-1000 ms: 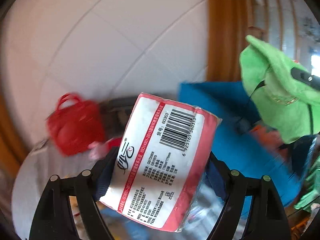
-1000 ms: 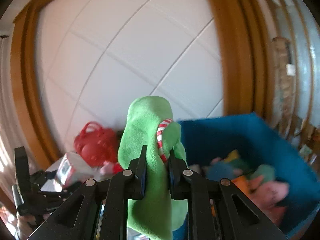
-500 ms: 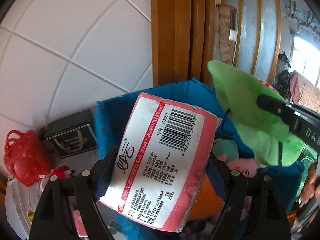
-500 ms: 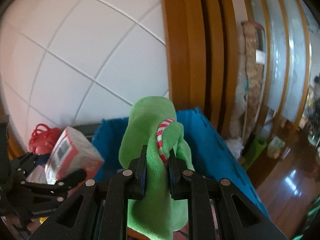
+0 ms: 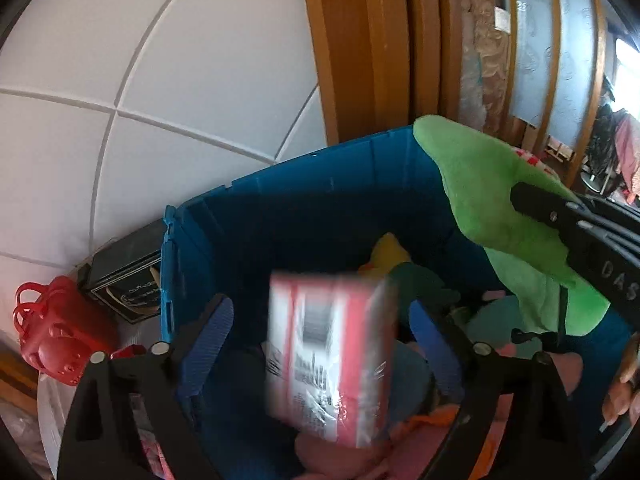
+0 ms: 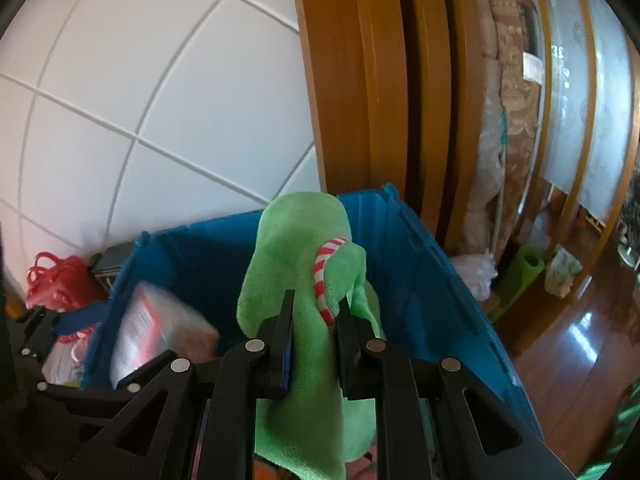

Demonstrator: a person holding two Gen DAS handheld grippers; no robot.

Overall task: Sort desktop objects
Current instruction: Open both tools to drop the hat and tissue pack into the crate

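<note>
My left gripper (image 5: 320,320) is open over the blue bin (image 5: 304,204). A red and white tissue pack (image 5: 332,356) hangs blurred between its spread fingers, free of them, above soft toys in the bin. The pack also shows in the right wrist view (image 6: 156,328) inside the bin (image 6: 420,256). My right gripper (image 6: 314,312) is shut on a green plush toy (image 6: 296,248) with a red-white striped trim, held above the bin. The toy also shows in the left wrist view (image 5: 492,192).
A red toy basket (image 5: 52,336) and a dark box (image 5: 128,276) stand left of the bin by the white tiled wall. Wooden door frame (image 6: 360,80) rises behind the bin. Wooden floor (image 6: 580,344) lies to the right.
My left gripper opened and let go of the tissue pack, which drops toward the bin. Both grippers moved further over the bin. The right still holds the green toy.
</note>
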